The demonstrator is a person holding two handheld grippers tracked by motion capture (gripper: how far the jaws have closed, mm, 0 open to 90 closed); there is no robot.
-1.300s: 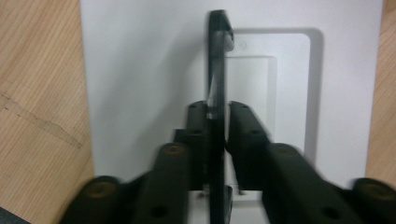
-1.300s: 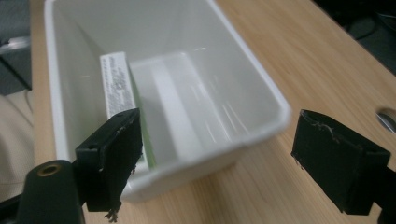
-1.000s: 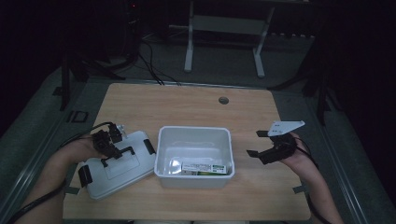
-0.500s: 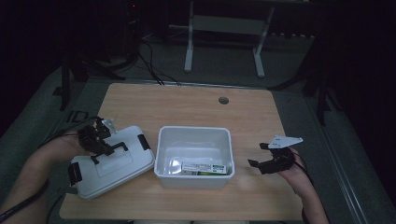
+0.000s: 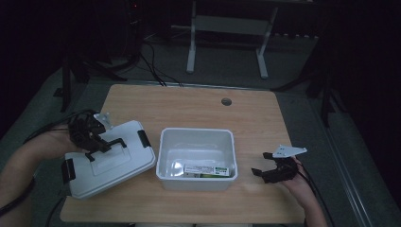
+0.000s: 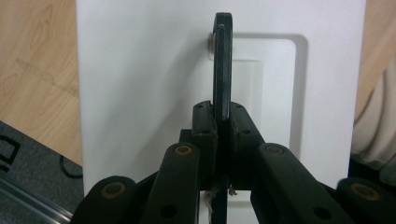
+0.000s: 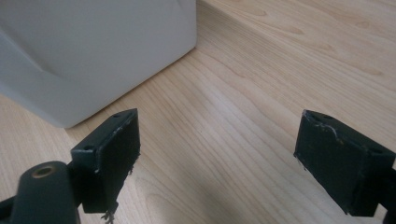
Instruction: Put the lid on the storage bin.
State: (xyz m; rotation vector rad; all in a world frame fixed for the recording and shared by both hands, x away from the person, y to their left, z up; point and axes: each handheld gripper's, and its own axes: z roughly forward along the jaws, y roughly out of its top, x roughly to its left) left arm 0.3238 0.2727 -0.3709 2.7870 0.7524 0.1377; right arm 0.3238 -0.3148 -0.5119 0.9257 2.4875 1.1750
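Observation:
A white lid (image 5: 111, 163) with black latches lies at the table's left, its near corner at the table edge. My left gripper (image 5: 94, 142) is shut on the lid's black handle (image 5: 106, 144). In the left gripper view the thin handle (image 6: 222, 60) stands upright, clamped in the gripper (image 6: 222, 121) over the lid (image 6: 140, 70). An open white bin (image 5: 197, 137) sits mid-table with a green and white box (image 5: 205, 170) lying in it. My right gripper (image 5: 261, 163) is open and empty just right of the bin. The right gripper view shows this gripper (image 7: 219, 154) over bare wood beside the bin's wall (image 7: 93, 46).
The wooden table (image 5: 189, 104) has a round cable hole (image 5: 226, 101) near its far edge. Behind the table are a white stand (image 5: 227, 28) and cables on the dark floor. The person's forearms come in at both lower corners.
The left gripper has drawn the lid a little to the left by its handle. The right gripper has pulled back toward the table's front edge, still open.

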